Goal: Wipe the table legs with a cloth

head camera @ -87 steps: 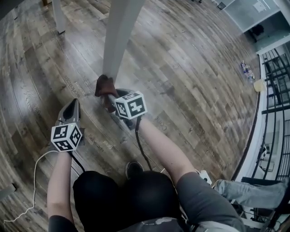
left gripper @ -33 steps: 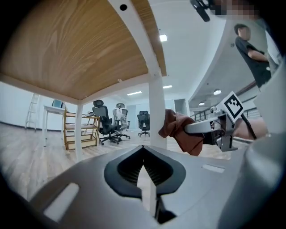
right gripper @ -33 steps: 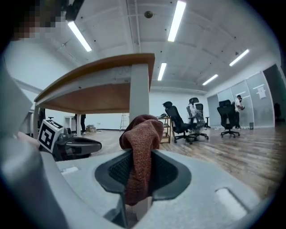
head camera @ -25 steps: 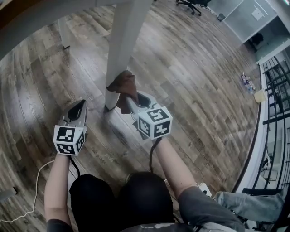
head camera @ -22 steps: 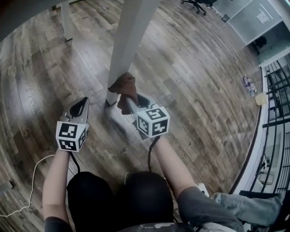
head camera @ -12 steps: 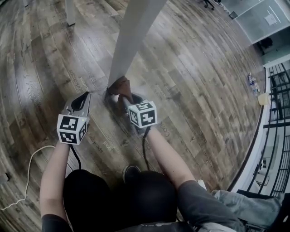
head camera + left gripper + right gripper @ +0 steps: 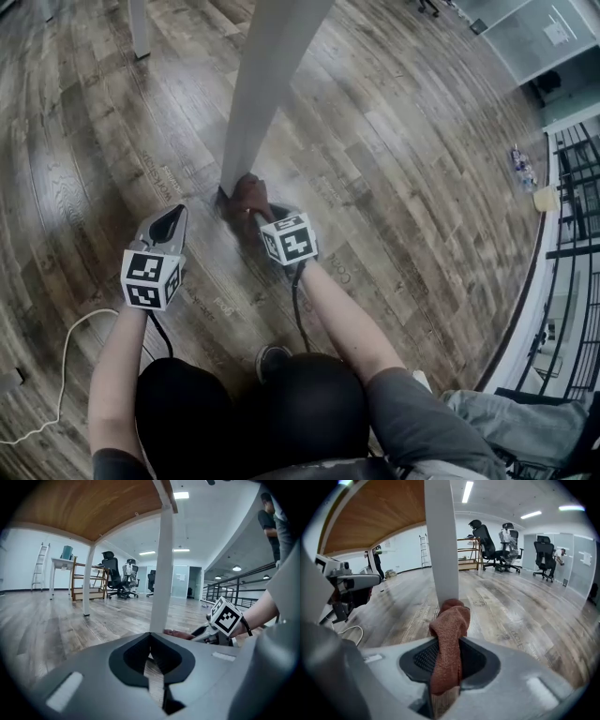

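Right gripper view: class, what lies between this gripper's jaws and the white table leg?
The reddish-brown cloth: the right gripper clamps it, its bunched end against the table leg near the floor, as that view shows.

The cloth (image 7: 246, 193) touches the table leg (image 7: 270, 84) by the floor (image 7: 422, 187), right gripper (image 7: 253, 213) behind it, left gripper (image 7: 174, 215) further left.

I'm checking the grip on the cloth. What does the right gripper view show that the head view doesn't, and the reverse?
Right gripper view only: the right gripper with its jaws shut on the cloth, the tabletop's wooden underside, office chairs. Head view only: the person's arms, the black railing. Both: the white table leg with the cloth at its foot, the wood floor.
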The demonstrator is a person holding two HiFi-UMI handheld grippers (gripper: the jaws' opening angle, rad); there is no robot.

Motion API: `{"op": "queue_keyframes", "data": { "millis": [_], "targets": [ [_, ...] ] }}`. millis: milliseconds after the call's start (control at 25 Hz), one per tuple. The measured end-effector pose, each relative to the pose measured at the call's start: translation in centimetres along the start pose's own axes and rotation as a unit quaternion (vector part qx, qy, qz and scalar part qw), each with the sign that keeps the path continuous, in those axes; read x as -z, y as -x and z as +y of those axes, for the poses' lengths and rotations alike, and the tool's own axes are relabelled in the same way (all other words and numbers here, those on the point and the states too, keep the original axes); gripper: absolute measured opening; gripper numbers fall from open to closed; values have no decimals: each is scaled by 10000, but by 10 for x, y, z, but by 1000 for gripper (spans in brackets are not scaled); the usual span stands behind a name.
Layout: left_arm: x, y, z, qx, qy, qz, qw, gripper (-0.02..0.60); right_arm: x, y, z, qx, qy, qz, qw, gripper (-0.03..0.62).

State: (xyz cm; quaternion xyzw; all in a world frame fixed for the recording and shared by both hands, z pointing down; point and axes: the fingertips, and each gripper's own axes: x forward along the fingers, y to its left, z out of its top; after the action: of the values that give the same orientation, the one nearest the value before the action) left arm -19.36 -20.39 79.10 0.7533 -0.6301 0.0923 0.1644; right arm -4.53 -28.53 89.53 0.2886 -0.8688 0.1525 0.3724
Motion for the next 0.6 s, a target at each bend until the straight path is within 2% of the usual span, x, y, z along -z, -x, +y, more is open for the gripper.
{"op": "queue_keyframes", "data": {
  "millis": [160, 280, 440, 520, 600],
  "targets": [
    [-48, 18, 25, -269, -4, -368, 9990, 20, -24, 30, -23, 217, 205, -76, 9995, 95],
    [-89, 33, 30, -238, -178, -539, 9981, 20, -54, 67, -49, 550, 184, -291, 9979, 95],
    [-141, 51, 29, -163, -303, -713, 9969, 20, -121, 130, -64, 855, 585, -859, 9909, 95],
    [-166, 58, 22, -97, -283, -843, 9960, 20, -160, 164, -65, 886, 873, -1223, 9847, 95],
    [-192, 61, 16, -67, -505, -983, 9939, 20, -199, 193, -62, 852, 1151, -1616, 9764, 95]
  ]
}}
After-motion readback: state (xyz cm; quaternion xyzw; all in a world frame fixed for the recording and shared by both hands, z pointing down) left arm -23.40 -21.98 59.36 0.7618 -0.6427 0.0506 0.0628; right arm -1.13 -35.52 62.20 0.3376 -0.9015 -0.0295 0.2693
